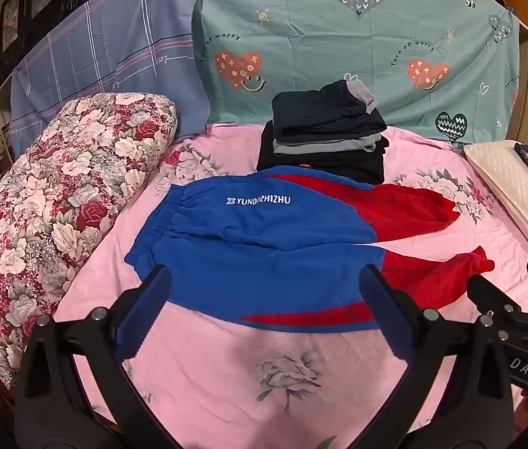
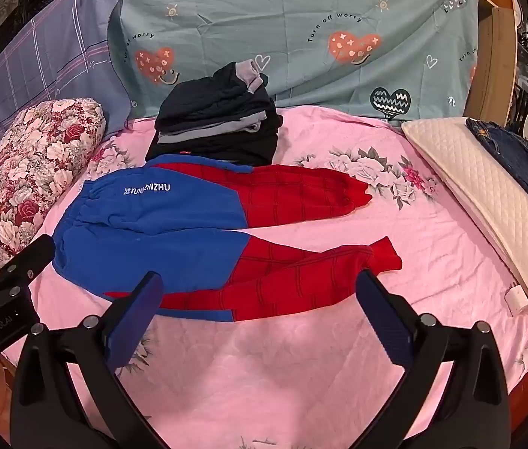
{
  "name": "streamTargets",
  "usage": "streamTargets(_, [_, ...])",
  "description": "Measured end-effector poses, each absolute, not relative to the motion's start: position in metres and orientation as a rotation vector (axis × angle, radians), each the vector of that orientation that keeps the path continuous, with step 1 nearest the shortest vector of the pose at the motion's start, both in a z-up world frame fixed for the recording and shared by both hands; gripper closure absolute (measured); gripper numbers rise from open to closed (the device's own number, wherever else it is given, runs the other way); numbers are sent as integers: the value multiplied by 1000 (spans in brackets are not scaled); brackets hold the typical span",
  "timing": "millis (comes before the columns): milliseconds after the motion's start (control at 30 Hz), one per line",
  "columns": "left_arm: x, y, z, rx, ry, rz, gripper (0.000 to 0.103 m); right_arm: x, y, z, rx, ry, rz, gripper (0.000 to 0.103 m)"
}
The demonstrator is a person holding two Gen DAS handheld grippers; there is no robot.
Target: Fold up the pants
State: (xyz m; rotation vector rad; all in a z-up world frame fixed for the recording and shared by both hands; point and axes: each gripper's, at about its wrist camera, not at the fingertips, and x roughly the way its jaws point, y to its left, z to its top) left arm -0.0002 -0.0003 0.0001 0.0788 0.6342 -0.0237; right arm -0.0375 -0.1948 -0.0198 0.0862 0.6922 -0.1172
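Observation:
Blue and red pants (image 1: pixel 264 247) lie spread flat on the pink floral bedsheet (image 1: pixel 226 366), waistband to the left, both red legs (image 2: pixel 301 194) stretched right. White lettering marks the blue top. My left gripper (image 1: pixel 264 280) hovers open over the near edge of the blue part, nothing between its fingers (image 1: pixel 144 310). Over the near red leg, my right gripper (image 2: pixel 260 288) is also wide open and empty. Each gripper shows at the edge of the other's view: the right gripper (image 1: pixel 507 307) at right, the left gripper (image 2: pixel 9 262) at left.
A stack of folded dark clothes (image 1: pixel 324 131) sits just behind the pants. A rolled floral quilt (image 1: pixel 58 194) lies at left, a cream pillow (image 2: pixel 481 202) with dark jeans (image 2: pixel 518 164) at right. A small white object (image 2: pixel 516 299) rests near the pillow.

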Motion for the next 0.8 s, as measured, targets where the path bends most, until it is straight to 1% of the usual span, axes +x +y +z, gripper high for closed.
streamTargets(800, [2,0,-3,75,655,-23,2,-38,-194,-22,85,692,-118,1])
